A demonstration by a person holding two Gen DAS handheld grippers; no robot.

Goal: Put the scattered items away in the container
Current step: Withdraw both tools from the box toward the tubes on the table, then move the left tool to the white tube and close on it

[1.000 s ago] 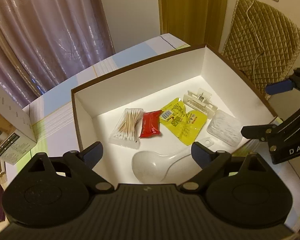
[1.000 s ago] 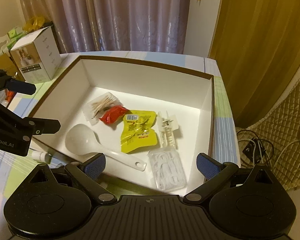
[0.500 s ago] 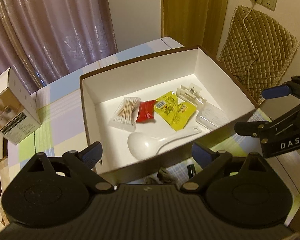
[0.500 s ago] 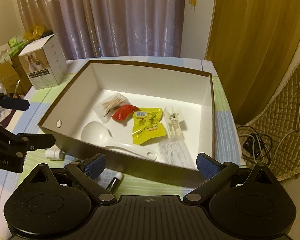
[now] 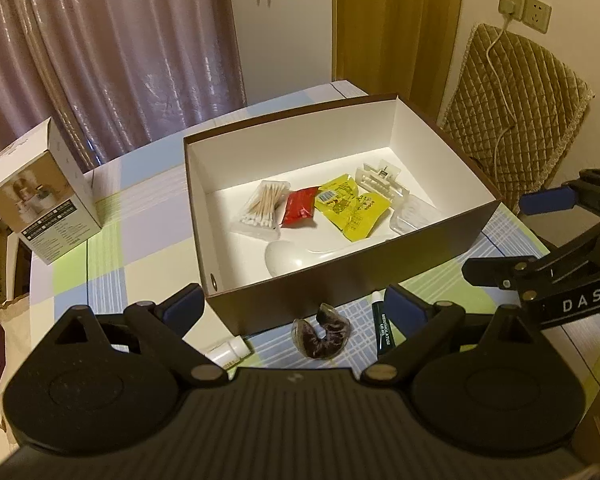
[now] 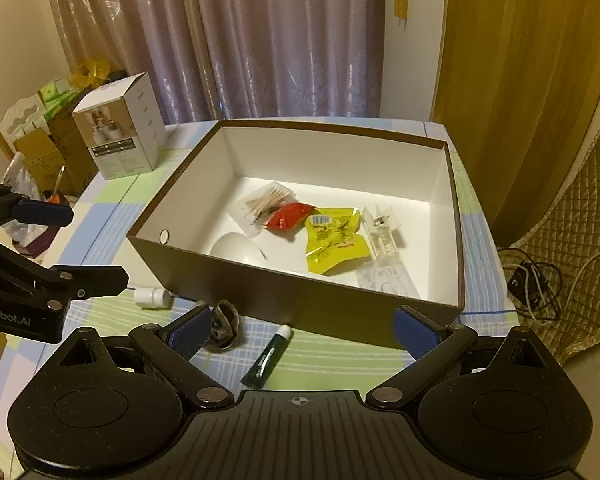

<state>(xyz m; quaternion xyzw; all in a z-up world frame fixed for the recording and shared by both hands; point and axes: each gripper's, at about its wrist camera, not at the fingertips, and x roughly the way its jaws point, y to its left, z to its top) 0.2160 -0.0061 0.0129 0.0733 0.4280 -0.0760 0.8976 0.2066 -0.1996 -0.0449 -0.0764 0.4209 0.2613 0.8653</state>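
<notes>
Looking down past my tools, three items are left outside the container (image 5: 340, 280), all low in the frame on the checked tablecloth (image 5: 112, 256) just beside its near brown wall. The dark green tube (image 6: 267, 356) lies flat at bottom centre of the right view; I judge it light, stiff and slick, best pinched across the middle of its barrel. The dark scrunchie (image 5: 321, 335) at lower centre of the left view looks soft and will squash, so any bite across its ring should hold. The small white bottle (image 6: 151, 297) lies on its side at lower left and may roll; I'd close across its body, not the cap. My left gripper (image 5: 293, 312) and right gripper (image 6: 302, 330) both stand spread wide with nothing between the blue pads. Inside the container sit cotton swabs (image 5: 264, 208), a red sachet (image 5: 299, 212), a yellow packet (image 5: 352, 210) and a white spoon (image 5: 286, 258). A white carton (image 5: 44, 204) stands at middle left.
</notes>
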